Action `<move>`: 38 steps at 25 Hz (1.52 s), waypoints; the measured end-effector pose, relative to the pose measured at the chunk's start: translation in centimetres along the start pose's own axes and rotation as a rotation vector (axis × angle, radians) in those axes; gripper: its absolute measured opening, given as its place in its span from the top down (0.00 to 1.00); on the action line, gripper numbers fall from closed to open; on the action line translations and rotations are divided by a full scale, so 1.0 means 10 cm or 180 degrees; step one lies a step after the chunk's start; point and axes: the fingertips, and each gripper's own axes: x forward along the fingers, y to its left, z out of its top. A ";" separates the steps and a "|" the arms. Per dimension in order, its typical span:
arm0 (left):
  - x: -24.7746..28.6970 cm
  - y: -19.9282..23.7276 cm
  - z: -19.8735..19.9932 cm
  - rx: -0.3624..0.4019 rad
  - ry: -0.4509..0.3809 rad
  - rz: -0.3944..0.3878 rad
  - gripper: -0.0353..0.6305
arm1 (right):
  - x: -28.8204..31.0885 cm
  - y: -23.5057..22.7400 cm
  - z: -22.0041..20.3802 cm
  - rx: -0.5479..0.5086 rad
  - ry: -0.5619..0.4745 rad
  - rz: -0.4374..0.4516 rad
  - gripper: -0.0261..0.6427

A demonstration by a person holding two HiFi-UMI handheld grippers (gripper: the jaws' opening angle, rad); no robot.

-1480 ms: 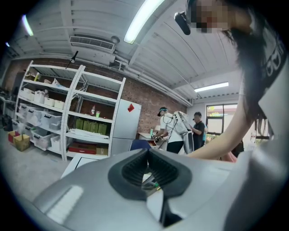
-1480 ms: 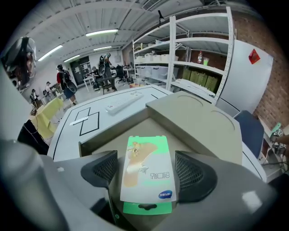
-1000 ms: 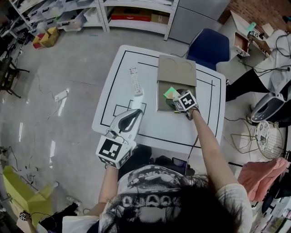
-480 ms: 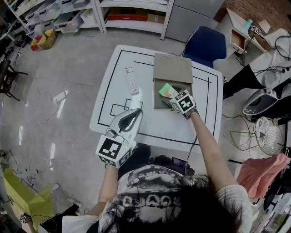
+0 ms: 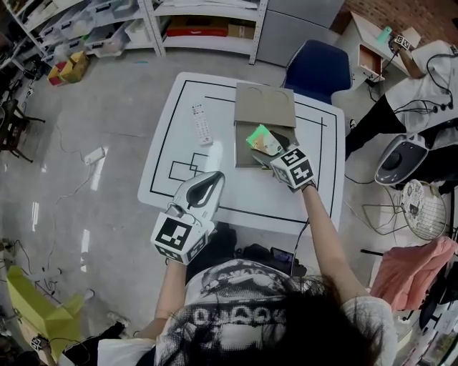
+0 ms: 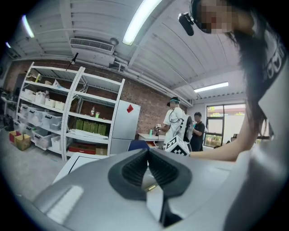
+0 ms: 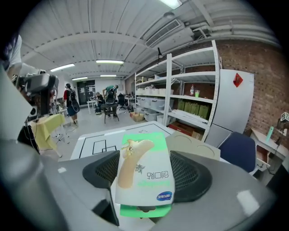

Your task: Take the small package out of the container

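The small green and white package is clamped between the pads of my right gripper, which is shut on its lower end. It hangs over the open brown cardboard container, whose lid flap lies flat behind it. How high the package sits above the container's bottom I cannot tell. My left gripper hovers at the near left part of the white table, shut and with nothing in it.
A white remote control lies on the table left of the container. A blue chair stands behind the table, with shelving along the back wall. A person sits at the far right.
My right gripper has risen and drawn back slightly with the package, which now shows larger above the container. The left gripper has stayed where it was.
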 end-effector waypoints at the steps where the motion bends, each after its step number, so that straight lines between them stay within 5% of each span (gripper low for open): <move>1: 0.00 -0.05 0.00 0.0007 0.0000 -0.0001 0.95 | -0.09 0.02 0.03 0.0048 -0.0087 -0.0002 0.43; 15: 0.00 -0.98 -0.10 0.0099 0.0049 -0.0102 0.95 | -1.45 0.49 -0.10 0.0548 -0.0813 0.0014 0.43; 38: -0.36 -2.46 -0.45 0.0058 0.0146 0.0052 0.95 | -3.05 1.23 -0.77 0.0709 -0.1225 0.0250 0.43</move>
